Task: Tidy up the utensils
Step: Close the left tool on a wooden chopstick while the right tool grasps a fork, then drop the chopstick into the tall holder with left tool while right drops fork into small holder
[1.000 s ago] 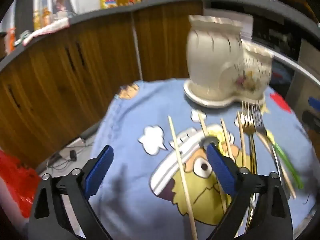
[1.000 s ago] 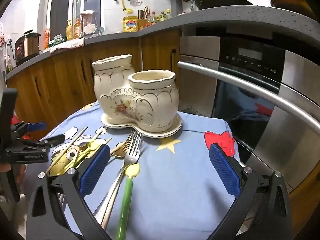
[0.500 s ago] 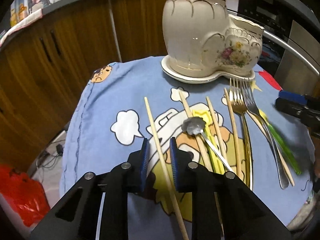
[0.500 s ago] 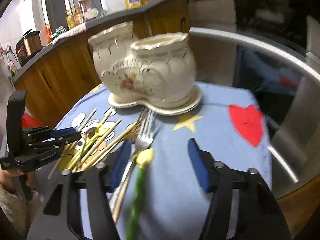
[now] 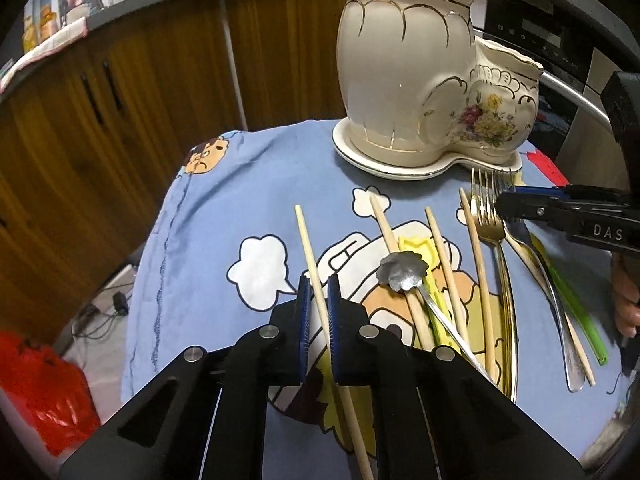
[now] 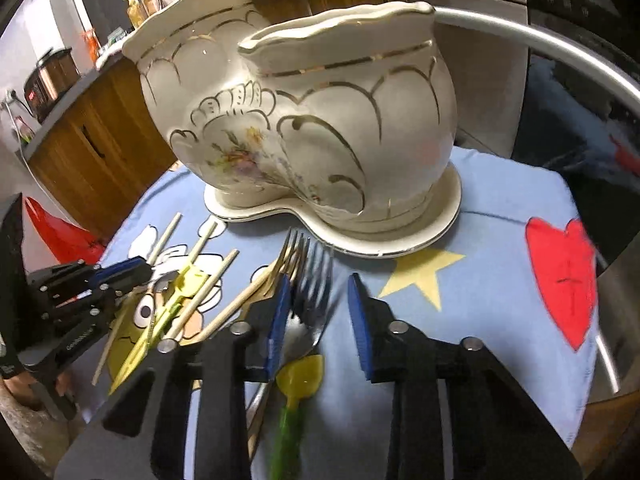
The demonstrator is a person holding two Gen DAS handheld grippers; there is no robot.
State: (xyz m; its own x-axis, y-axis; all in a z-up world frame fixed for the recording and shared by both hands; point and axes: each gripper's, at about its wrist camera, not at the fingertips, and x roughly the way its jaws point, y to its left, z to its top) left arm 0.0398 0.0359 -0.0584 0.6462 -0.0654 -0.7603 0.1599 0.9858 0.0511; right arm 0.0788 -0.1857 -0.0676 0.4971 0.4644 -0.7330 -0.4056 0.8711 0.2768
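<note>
A cream two-pot ceramic utensil holder (image 5: 420, 92) stands at the back of the blue cartoon cloth (image 5: 224, 208); it also shows in the right wrist view (image 6: 304, 120). Several wooden chopsticks, a gold fork (image 5: 486, 216), a silver fork (image 6: 314, 280), a flower-bowl spoon (image 5: 402, 272) and a green-handled spoon (image 6: 298, 384) lie on the cloth. My left gripper (image 5: 318, 292) is shut on the leftmost chopstick (image 5: 306, 236). My right gripper (image 6: 318, 304) is partly open around the silver fork's head, its jaws apart from it.
Wooden cabinets (image 5: 100, 100) stand behind and to the left. An oven with a steel handle bar (image 6: 560, 52) is at the right. A red bag (image 5: 44, 384) lies on the floor at the left. The cloth drops off at its left edge.
My left gripper has closed from wide open onto the leftmost chopstick. My right gripper has moved down and forward over the forks and narrowed its opening.
</note>
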